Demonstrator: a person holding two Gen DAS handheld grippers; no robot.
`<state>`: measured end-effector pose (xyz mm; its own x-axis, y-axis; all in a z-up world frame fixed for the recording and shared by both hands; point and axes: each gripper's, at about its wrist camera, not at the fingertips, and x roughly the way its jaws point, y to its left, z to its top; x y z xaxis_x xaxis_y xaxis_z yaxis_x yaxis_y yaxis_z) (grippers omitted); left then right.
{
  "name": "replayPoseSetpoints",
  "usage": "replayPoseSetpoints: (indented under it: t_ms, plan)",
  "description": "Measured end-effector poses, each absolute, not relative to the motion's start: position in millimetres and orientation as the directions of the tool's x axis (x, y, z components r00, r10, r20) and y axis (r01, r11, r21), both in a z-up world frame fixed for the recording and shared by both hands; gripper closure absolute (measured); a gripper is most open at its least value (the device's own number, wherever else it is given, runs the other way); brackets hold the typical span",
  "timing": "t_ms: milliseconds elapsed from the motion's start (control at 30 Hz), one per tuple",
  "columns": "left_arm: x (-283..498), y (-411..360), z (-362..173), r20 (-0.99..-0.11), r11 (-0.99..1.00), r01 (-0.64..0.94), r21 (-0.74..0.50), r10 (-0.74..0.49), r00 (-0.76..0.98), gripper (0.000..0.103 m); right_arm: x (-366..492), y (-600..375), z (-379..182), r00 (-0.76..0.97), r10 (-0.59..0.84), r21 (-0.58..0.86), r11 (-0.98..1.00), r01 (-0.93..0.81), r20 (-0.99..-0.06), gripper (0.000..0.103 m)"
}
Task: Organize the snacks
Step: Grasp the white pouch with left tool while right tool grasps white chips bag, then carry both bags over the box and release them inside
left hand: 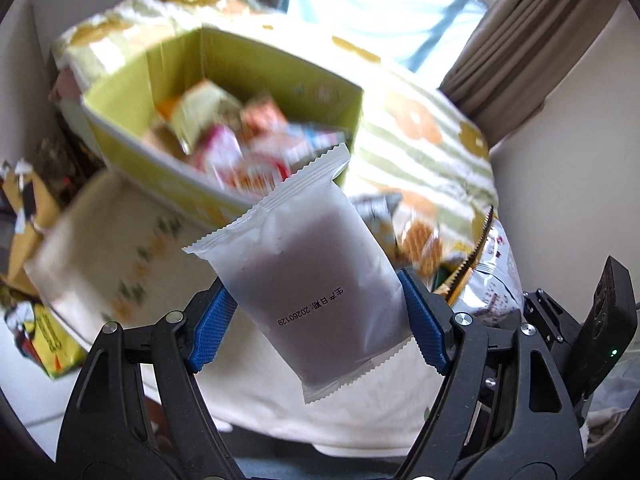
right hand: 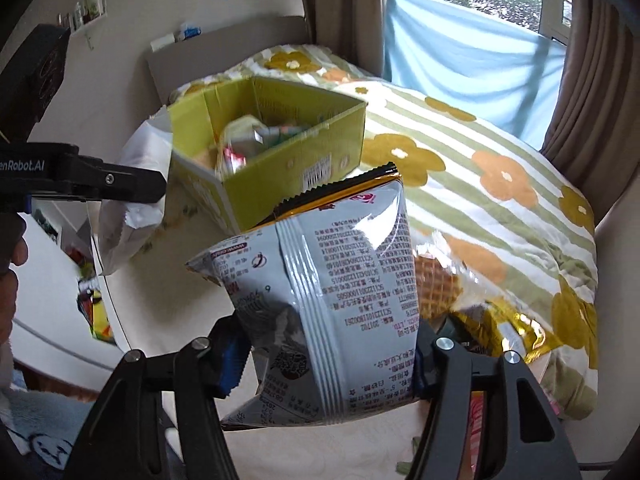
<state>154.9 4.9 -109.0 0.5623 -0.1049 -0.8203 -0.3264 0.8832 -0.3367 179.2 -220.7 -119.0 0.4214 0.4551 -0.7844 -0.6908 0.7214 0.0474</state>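
Frosted white pouch (left hand: 316,280), dark filling showing through, printed date on its face, is clamped between the blue pads (left hand: 212,328) of the left gripper (left hand: 320,320) and held tilted in the air above the bed. Silver bag (right hand: 332,312), puffy, back side covered in small print, gold-and-black top seam, is pinched at its lower sides by the right gripper (right hand: 328,360), also off the bed.

Beyond both, a yellow-green box (right hand: 288,160) sits open on the bed, far and slightly left. Inside: a loose heap of small wrapped snacks (left hand: 240,140), white, pink, orange, green; blurred, single items not readable.

Right of the silver bag, more packets lie on the bed: a waffle-print pack (right hand: 434,284) and a gold foil one (right hand: 508,332). Striped quilt (right hand: 500,200) with orange and mustard flowers covers the right and far side. Cream sheet (right hand: 192,248) lies near the box. Window and blue cloth (right hand: 460,56) stand far right.
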Motion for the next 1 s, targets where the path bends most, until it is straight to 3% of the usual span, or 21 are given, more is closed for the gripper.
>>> replayPoseSetpoints:
  t_ms: [433,900,1000]
  plan:
    - [235.4,145.6,-80.6,-0.805,0.916,-0.26,-0.305,-0.103,0.584,0.027,237.3,-92.7,-70.8,0.493,0.452,0.078,0.791,-0.607,-0.743,0.045]
    - [303.9,211.0,-160.4,-0.884,0.961,-0.138,-0.241,-0.158,0.439,0.026,277.0,-5.7,-95.0,0.47,0.394,0.145,0.865,-0.481,-0.79,0.045]
    - [301.6,212.8,-166.1,-0.879,0.965,-0.115,-0.238,-0.164,0.448,0.012,281.1,-0.4,-100.4,0.457,0.382,0.147,0.871,-0.469,-0.803,0.045]
